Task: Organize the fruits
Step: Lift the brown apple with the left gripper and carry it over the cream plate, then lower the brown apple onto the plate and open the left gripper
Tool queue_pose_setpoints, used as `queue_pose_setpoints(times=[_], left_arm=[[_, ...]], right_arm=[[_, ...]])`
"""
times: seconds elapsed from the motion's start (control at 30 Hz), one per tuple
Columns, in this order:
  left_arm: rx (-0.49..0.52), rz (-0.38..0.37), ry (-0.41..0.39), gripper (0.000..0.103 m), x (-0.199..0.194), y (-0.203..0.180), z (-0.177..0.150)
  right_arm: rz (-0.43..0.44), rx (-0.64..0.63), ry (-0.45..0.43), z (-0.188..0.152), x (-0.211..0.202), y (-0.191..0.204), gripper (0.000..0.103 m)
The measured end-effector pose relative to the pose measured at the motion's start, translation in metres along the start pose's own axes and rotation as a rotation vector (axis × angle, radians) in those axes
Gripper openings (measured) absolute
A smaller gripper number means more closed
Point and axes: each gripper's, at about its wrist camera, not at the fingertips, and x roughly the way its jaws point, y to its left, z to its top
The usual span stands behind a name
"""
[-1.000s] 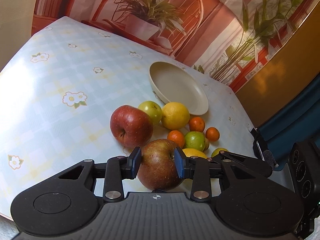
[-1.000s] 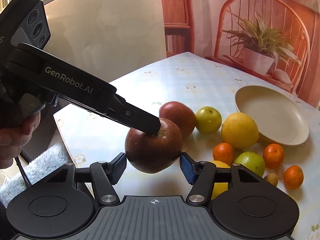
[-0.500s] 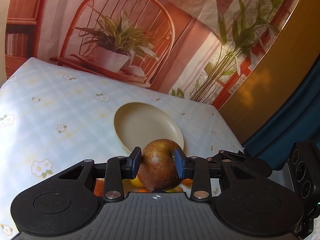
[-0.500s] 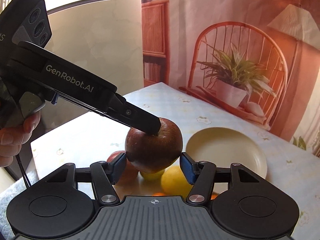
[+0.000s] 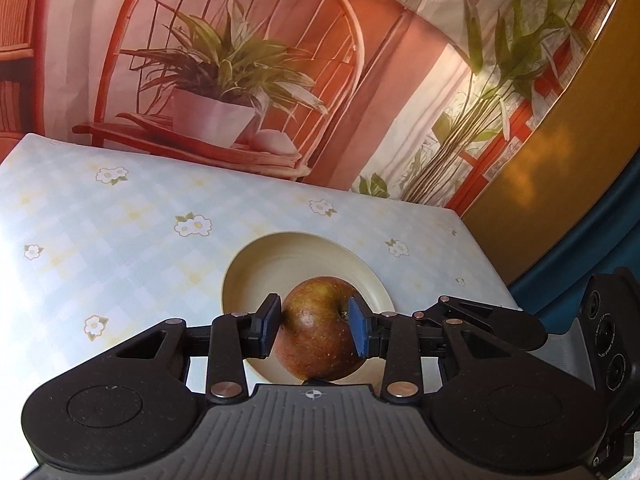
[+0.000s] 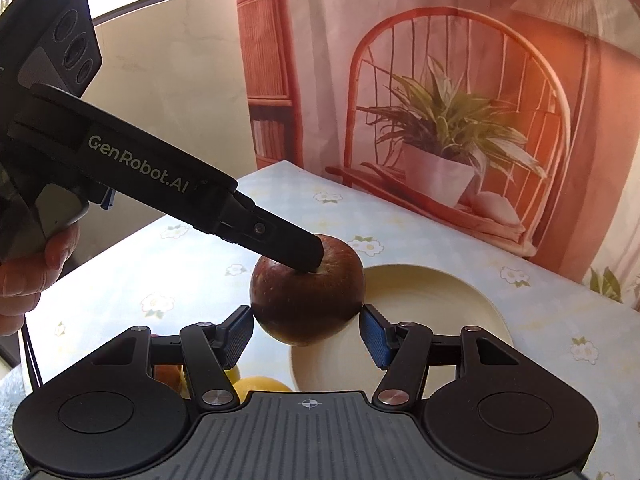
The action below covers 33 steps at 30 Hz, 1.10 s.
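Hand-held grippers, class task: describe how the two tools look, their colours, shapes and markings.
Each hand-held gripper is matte black with a ribbed grey centre plate, round discs at both sides, silver pivot pins and blue pads on its fingers. The left hand-held gripper bears white "GenRobot.AI" lettering and a block with round lenses. The right hand-held gripper shows a small crosshair mark.

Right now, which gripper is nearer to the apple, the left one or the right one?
Left. The left gripper is shut on the apple, its pads pressing both sides, above the plate. The right gripper is open, and its pads appear just clear of the apple.
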Motion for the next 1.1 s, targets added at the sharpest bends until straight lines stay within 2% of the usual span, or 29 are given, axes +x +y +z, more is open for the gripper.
queue_pose_setpoints(times=[0.3,0.6,0.9,1.1], left_arm=[[-0.033,0.030,0.065,0.038,0.047,0.018,0.014],[-0.069,0.041,0.095,0.038,0.069,0.032,0.017],[-0.098,0.061,0.086,0.039,0.068,0.039,0.011],[-0.088,0.092,0.036,0.039,0.049,0.032,0.011]], right_arm=[[-0.007,-0.013,0.062,-0.003,0.047,-0.021,0.055],[-0.016,0.007,0.092,-0.004,0.067,-0.029,0.055],[-0.025,0.022,0.094,-0.009,0.075,-0.025,0.056],[-0.050,0.040,0.064,-0.014,0.049,-0.030,0.056]])
